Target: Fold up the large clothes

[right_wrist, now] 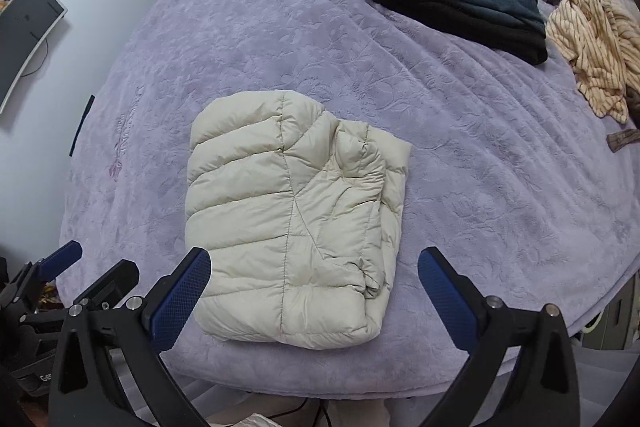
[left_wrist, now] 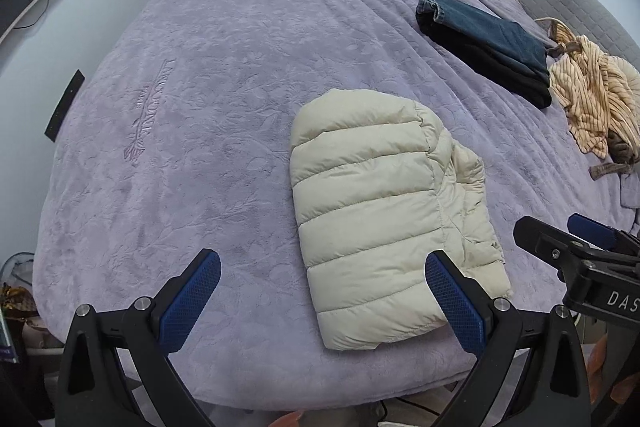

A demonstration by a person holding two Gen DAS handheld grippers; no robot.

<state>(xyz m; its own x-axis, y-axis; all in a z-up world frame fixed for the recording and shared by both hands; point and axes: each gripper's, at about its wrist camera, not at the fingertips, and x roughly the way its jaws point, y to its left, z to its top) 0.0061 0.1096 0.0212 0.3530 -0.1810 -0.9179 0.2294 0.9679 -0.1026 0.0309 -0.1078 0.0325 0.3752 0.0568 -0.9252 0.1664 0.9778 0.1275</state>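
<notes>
Lavender bedspread (left_wrist: 200, 131) covers the bed, serving as the folding surface. One cream puffer jacket (right_wrist: 292, 223) lies folded near its front edge, apparently finished, while one folded dark stack (right_wrist: 460, 5) and one striped garment (right_wrist: 592, 47) wait beyond. Both grippers, left (left_wrist: 322, 301) and right (right_wrist: 314, 297), hover with fingers spread wide, holding nothing.
</notes>
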